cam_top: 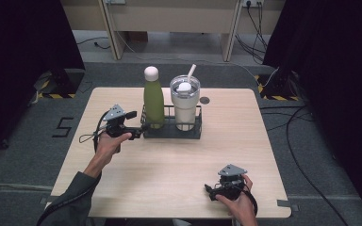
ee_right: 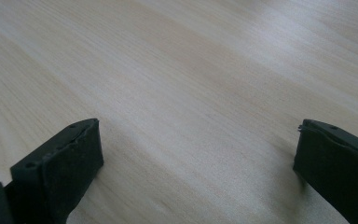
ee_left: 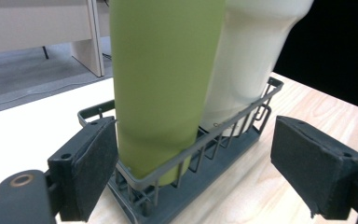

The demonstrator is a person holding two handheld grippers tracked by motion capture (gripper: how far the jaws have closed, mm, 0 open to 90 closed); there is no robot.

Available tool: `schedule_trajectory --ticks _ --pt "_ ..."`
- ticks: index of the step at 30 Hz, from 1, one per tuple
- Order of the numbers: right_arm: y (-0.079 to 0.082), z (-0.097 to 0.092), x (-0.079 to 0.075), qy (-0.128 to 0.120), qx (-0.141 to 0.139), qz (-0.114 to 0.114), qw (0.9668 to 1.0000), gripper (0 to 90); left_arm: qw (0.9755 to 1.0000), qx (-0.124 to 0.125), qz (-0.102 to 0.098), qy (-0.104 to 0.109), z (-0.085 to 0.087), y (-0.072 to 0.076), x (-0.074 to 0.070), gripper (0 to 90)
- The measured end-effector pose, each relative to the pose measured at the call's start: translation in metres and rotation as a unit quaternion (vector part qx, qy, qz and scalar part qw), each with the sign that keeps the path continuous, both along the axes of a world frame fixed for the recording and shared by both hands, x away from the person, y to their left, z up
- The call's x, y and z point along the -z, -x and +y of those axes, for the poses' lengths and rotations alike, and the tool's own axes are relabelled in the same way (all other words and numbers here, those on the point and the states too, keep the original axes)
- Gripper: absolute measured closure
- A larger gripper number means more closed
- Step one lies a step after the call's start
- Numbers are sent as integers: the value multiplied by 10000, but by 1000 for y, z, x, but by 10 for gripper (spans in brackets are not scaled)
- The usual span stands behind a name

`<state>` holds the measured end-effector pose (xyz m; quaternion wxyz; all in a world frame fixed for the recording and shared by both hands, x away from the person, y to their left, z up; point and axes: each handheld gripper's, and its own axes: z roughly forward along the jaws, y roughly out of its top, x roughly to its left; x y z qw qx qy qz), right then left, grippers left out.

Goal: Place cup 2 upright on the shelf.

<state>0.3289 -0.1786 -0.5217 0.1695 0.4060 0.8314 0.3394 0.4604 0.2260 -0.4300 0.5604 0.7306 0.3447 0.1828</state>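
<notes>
A green bottle (cam_top: 153,102) with a white cap and a cream tumbler (cam_top: 185,103) with a lid and straw stand side by side in a dark wire rack (cam_top: 172,129) at the table's middle back. My left gripper (cam_top: 137,128) is open at the rack's left end. In the left gripper view its jaws straddle the rack's end (ee_left: 186,154), with the green bottle (ee_left: 163,79) between them and the tumbler (ee_left: 251,51) behind it. My right gripper (cam_top: 210,190) rests open low over the bare wood (ee_right: 191,88) near the front right edge.
The light wooden table (cam_top: 122,174) has a small dark round hole (cam_top: 204,100) behind the tumbler. Black curtains hang at both sides; cables and stand feet lie on the grey floor beyond the table.
</notes>
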Motion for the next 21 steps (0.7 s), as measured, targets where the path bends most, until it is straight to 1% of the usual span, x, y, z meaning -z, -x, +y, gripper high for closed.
schedule_trajectory --ticks 10,21 --pt "0 0 0 -7 0 -11 10000 13 9999 107 29 26 3 15 2 145" --pt "0 1 0 -11 7 -9 10000 12 9997 220 69 79 3 30 8 145"
